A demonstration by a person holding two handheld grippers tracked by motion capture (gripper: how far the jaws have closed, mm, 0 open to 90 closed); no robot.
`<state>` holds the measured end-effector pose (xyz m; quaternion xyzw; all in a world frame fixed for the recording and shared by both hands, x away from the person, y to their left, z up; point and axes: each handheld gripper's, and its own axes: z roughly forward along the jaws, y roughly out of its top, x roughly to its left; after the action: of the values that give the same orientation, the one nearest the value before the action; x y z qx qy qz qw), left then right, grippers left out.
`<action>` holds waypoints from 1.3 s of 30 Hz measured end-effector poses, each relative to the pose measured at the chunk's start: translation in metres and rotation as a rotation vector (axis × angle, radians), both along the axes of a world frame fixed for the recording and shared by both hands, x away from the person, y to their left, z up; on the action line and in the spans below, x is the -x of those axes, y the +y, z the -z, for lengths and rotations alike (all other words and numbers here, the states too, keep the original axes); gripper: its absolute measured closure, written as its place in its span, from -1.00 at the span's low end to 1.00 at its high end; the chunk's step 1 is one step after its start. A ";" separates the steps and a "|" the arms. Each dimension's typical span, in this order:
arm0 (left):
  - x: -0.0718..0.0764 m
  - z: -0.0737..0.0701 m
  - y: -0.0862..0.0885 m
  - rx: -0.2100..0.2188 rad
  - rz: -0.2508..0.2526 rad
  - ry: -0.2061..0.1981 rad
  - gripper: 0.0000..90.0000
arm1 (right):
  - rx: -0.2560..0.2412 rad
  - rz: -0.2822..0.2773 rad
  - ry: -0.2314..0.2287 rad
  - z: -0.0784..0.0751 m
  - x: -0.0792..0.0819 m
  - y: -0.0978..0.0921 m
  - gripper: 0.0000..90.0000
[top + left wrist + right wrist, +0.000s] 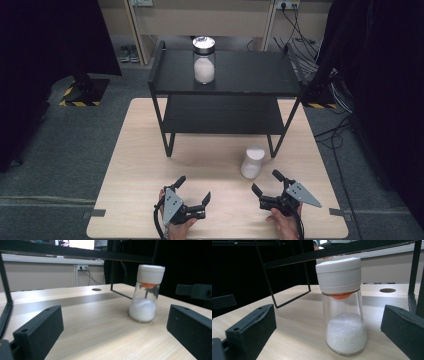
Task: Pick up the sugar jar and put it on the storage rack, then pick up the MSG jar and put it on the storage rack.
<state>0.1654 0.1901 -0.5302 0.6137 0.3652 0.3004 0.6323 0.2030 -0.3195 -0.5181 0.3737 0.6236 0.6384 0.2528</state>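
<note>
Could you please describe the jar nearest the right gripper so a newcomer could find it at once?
Start at the black two-tier shelf on the wooden table. By its front right leg stands a glass shaker jar of white granules. Its lid is white, whereas the jar on the shelf has a shiny metal lid.

Count at this moment: two glass jars holding white grains, one with a white cap (252, 161) standing on the table (140, 165), one with a silver lid (204, 60) on the rack's top shelf. One black two-tier rack (225, 117). One wooden table. Two handheld grippers, left gripper (193, 191) and right gripper (266, 183). One pair of shoes (128, 53) on the floor.
</note>
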 end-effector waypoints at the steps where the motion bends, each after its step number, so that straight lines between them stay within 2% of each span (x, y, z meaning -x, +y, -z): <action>1: 0.000 0.001 0.001 0.008 0.002 -0.001 -1.00 | 0.001 0.000 0.001 0.000 0.000 0.000 -0.99; 4: -0.001 0.003 0.004 0.022 0.014 0.005 -1.00 | 0.004 -0.002 -0.003 0.000 0.000 0.000 -0.99; 9: -0.001 0.003 0.003 0.008 0.013 0.003 -1.00 | -0.001 0.000 -0.003 -0.001 0.000 0.000 -0.99; 39: 0.000 0.005 0.003 0.010 0.014 -0.002 -1.00 | 0.004 -0.002 -0.011 -0.001 0.001 0.000 -0.99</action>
<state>0.1654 0.1933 -0.5348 0.6126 0.3620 0.2948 0.6378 0.2021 -0.3194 -0.5167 0.3689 0.6238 0.6395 0.2564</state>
